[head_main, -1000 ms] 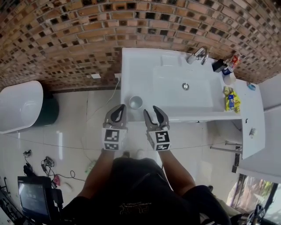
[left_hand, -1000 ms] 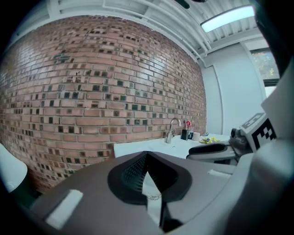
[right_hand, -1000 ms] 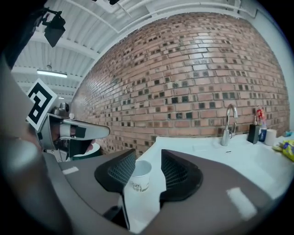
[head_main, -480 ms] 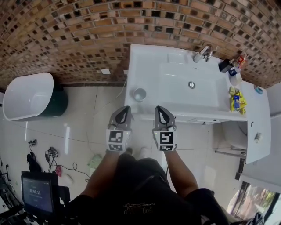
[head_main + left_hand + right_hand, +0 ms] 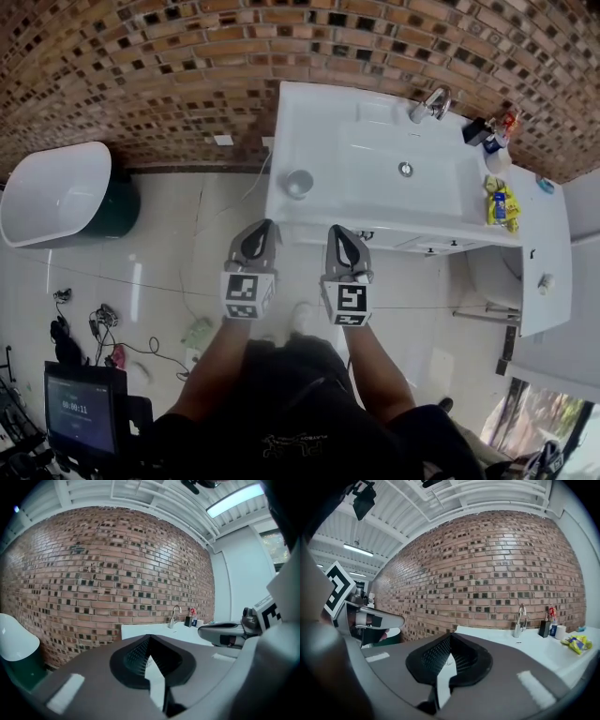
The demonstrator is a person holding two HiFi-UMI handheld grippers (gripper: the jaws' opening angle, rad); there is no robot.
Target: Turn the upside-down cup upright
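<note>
The white surface (image 5: 305, 122) stands against the brick wall (image 5: 141, 75). The cup (image 5: 299, 183) sits near the front left corner of the surface, well apart from both tools. Left tool (image 5: 262, 230) and right tool (image 5: 339, 232): jaws closed together, nothing between them. Judged handling: small, light, stiff, probably smooth and slippery. Grip across the side wall at mid-height, with moderate pressure

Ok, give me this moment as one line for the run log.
left tongs: shut, empty | right tongs: shut, empty | cup: on sink counter, left end, untouched | position: both tongs short of counter
</note>
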